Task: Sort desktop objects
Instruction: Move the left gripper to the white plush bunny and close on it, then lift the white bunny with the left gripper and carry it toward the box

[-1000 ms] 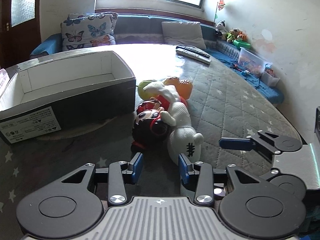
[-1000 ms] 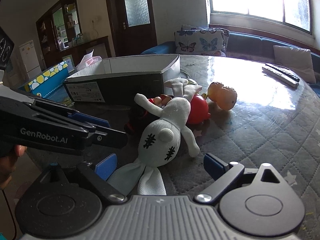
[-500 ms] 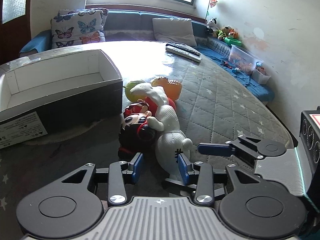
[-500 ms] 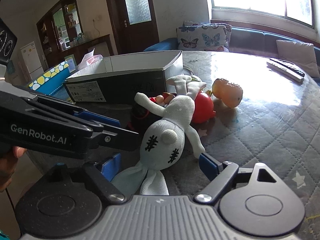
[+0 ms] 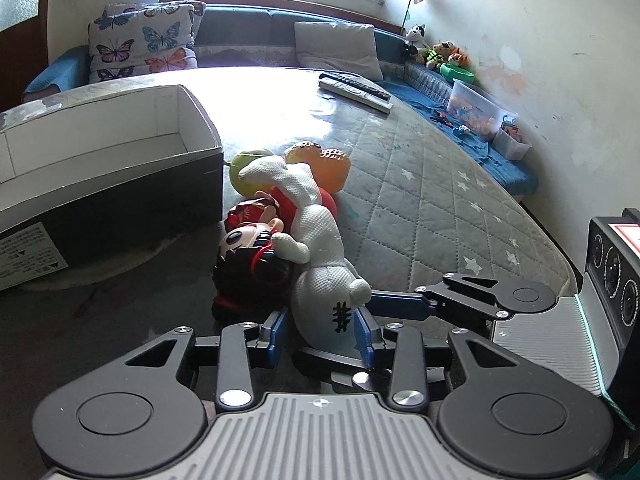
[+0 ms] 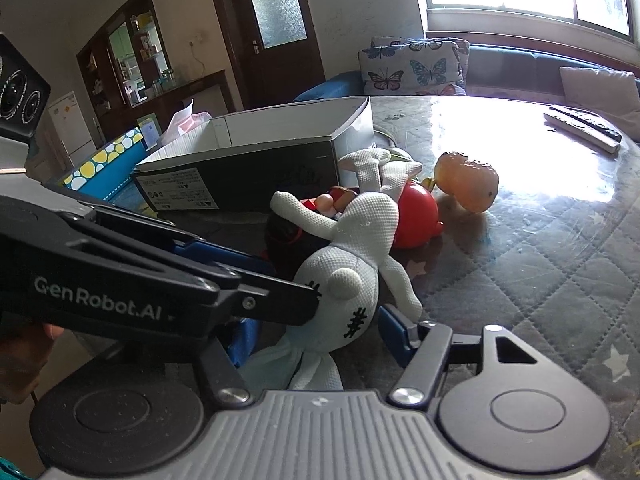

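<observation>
A white stuffed rabbit [image 5: 320, 236] lies on the table over a dark-haired doll [image 5: 252, 264], a red ball [image 6: 416, 216], a yellow-green ball [image 5: 244, 164] and an orange toy [image 5: 324, 164]. My left gripper [image 5: 322, 332] is open, its blue pads on either side of the rabbit's head. My right gripper [image 6: 316, 336] is open around the same head [image 6: 340, 296] from the other side. An open black-and-white box [image 5: 100, 156] stands to the left of the toys.
Two remote controls [image 5: 356, 90] lie at the far side of the quilted table [image 5: 420, 208]. A sofa with a butterfly cushion [image 5: 140, 46] runs behind it. A tissue pack [image 6: 188, 120] and a blue dotted box [image 6: 108, 164] lie beyond the box.
Both grippers have moved in toward the rabbit. The left gripper's pads now flank its head, and the right gripper's jaws have narrowed around it.
</observation>
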Action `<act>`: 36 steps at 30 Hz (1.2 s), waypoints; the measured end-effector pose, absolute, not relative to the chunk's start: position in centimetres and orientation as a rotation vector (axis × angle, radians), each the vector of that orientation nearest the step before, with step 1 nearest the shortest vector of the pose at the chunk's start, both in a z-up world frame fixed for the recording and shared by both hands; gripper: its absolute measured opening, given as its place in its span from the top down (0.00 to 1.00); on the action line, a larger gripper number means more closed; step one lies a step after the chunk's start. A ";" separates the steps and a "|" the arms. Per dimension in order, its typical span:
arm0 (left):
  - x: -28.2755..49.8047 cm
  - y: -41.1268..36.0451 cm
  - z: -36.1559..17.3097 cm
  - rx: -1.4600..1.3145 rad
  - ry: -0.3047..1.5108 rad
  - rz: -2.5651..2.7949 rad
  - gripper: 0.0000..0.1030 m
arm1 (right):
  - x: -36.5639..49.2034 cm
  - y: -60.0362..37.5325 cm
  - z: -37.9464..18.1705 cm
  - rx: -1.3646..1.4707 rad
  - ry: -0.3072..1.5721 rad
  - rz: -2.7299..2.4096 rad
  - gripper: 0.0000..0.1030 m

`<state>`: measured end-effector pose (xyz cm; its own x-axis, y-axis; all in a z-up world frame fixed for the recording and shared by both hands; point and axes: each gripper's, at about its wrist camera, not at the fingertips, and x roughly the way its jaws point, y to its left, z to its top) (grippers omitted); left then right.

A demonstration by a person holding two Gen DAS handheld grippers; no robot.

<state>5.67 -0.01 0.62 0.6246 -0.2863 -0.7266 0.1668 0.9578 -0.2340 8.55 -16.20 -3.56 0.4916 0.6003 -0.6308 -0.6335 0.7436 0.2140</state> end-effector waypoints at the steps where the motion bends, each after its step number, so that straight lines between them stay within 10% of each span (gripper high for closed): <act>1: 5.8 -0.1 0.6 -0.150 0.862 -0.265 0.63 | 8.7 -16.2 -3.6 -0.044 0.747 0.751 0.39; 14: 6.5 0.0 0.0 -0.185 0.877 -0.277 0.71 | 8.8 -16.5 -3.7 -0.022 0.759 0.737 0.56; 36: 3.6 1.4 5.1 -0.195 0.710 -0.279 0.73 | 6.5 -15.2 1.8 -0.124 0.607 0.756 0.57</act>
<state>3.56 1.38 5.07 0.7235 -0.3165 -0.6134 0.1850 0.9451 -0.2695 6.47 -15.16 1.83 0.5662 0.6066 -0.5581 -0.6762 0.7290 0.1063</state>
